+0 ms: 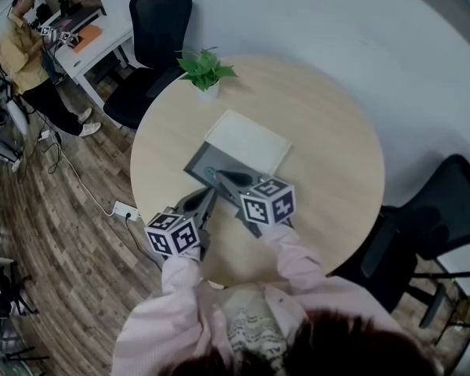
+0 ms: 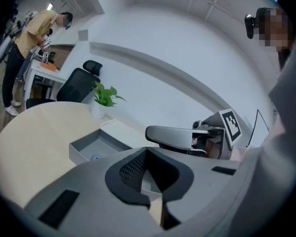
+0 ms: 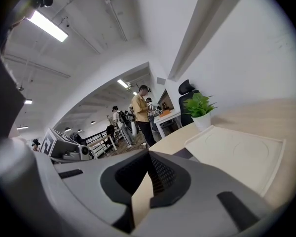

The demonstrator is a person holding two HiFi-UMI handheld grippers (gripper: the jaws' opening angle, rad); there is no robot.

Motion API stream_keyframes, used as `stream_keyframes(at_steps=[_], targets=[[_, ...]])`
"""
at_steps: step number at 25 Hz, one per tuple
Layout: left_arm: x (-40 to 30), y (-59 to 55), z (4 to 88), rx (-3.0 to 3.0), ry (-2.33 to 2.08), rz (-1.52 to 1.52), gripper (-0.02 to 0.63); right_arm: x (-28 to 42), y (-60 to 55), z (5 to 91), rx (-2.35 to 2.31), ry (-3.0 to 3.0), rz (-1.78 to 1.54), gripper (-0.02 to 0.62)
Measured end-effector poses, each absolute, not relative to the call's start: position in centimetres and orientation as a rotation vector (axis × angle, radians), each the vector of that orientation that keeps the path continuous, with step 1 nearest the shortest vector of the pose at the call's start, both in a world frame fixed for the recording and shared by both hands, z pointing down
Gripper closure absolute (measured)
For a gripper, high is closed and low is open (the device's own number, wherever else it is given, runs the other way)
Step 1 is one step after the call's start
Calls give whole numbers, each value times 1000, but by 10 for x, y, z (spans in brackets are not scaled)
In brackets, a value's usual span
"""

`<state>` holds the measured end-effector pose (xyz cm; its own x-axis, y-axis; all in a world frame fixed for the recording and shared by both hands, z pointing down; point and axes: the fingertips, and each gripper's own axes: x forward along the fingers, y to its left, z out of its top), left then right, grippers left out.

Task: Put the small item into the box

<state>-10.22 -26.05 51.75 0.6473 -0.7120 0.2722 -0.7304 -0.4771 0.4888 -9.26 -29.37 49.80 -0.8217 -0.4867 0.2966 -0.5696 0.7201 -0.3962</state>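
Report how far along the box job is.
Done, it seems: a small round item lies on the floor of the open grey box. In hand: nothing; the left gripper and right gripper are both shut and empty, held over the table by the box. Left: little for the placing itself; the lid lies off, beside the box.

Grey box (image 1: pixel 197 161) sits open, mid round wooden table (image 1: pixel 329 147). Cream lid (image 1: pixel 247 141) lies flat, touching box's far-right side. Potted plant (image 1: pixel 206 70) well beyond box, right at table rim. Left gripper (image 1: pixel 211 193) tips at box's near edge, right gripper (image 1: pixel 219 176) tips over box. Black chair (image 1: pixel 160 22) way past box, off table. Person in yellow shirt (image 1: pixel 22 52) far off left of box, by white desk (image 1: pixel 102 41).
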Motion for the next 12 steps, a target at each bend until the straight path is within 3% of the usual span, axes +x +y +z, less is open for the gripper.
stream_keyframes(at_steps=[12], targets=[[-110, -256, 505, 2321, -1164, 25, 597, -88, -285, 485, 865, -2783, 562, 598]])
